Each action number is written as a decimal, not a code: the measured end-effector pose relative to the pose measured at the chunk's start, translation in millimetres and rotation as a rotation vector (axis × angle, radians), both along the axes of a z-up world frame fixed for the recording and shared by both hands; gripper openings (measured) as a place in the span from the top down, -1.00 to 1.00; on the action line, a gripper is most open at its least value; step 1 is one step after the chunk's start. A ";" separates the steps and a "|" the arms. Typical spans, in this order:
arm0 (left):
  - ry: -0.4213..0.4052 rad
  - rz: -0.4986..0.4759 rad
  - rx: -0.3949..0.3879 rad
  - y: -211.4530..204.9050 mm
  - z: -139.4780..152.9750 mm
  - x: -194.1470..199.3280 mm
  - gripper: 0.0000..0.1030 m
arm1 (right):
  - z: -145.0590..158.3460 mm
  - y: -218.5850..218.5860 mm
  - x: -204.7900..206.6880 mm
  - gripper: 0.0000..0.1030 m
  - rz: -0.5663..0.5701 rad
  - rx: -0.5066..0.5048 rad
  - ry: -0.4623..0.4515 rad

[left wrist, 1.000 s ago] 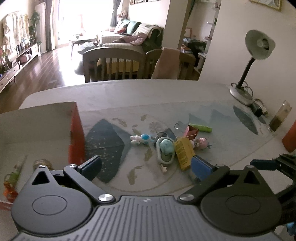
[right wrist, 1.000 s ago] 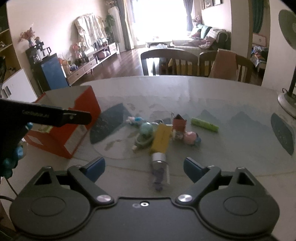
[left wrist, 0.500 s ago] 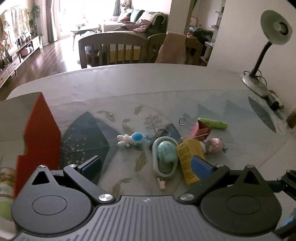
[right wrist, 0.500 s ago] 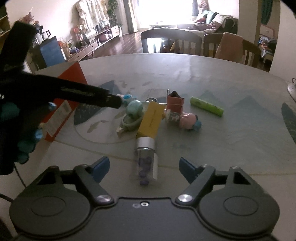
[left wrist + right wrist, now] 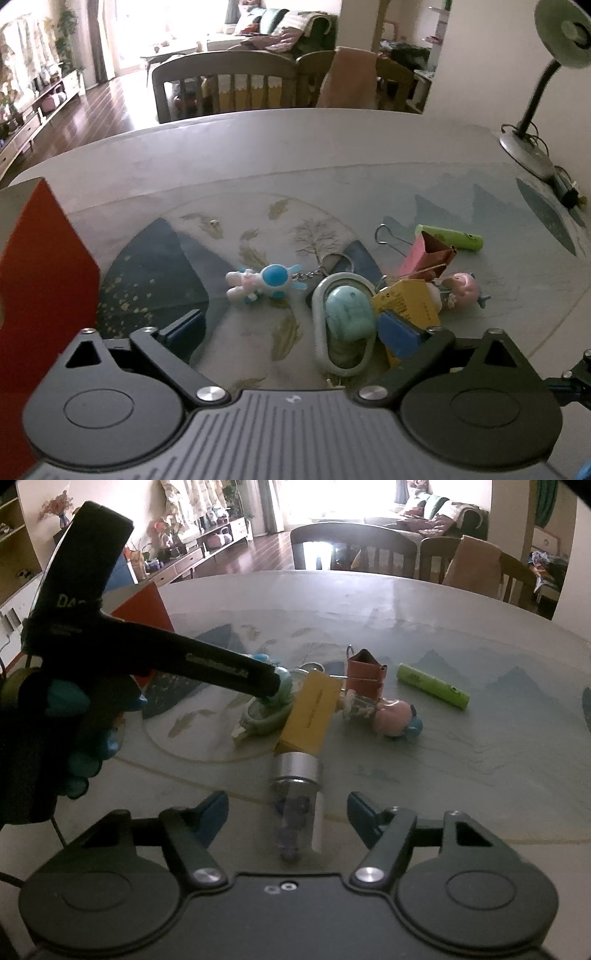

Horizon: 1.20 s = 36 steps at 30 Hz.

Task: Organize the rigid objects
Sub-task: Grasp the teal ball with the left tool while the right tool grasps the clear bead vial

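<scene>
A heap of small things lies on the round table [image 5: 332, 155]: a blue-and-white bunny keychain [image 5: 266, 284], a teal stone in a grey oval ring [image 5: 347, 317], a yellow box [image 5: 406, 302], a pink binder clip [image 5: 428, 254], a green tube [image 5: 450, 238] and a pink figure [image 5: 463, 290]. My left gripper [image 5: 291, 332] hangs low over the heap, jaws wide and closing, touching nothing. Its right finger is beside the teal stone. A clear vial with a silver cap [image 5: 297, 797] lies between the closing jaws of my right gripper [image 5: 288, 814], pads apart from it.
A red box [image 5: 40, 295] stands at the table's left. A desk lamp [image 5: 528, 147] sits at the far right. Wooden chairs [image 5: 229, 85] line the far edge. In the right wrist view, a gloved hand [image 5: 74, 720] carries the left gripper's black finger [image 5: 221, 668] over the heap.
Both grippers have come down and closer to the table. The left one swung right, from over the red box to the heap. The right jaws narrowed around the vial.
</scene>
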<state>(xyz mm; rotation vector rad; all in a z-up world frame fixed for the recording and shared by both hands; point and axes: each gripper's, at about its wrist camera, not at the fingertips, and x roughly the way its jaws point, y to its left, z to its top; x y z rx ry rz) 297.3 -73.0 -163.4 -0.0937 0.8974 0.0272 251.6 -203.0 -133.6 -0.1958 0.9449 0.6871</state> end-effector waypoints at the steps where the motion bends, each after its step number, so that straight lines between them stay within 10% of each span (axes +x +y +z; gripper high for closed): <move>1: 0.000 -0.007 0.001 -1.1 -1.2 1.3 -0.89 | -0.8 0.6 0.7 -0.31 0.000 -0.001 0.001; 27: 0.009 -0.029 -0.046 1.6 -12.6 16.5 0.55 | -12.7 7.6 7.9 0.23 0.008 -0.010 0.017; 36: 0.023 -0.008 -0.038 6.8 -2.1 6.4 0.56 | -4.2 -2.0 1.8 0.23 -0.025 0.020 0.033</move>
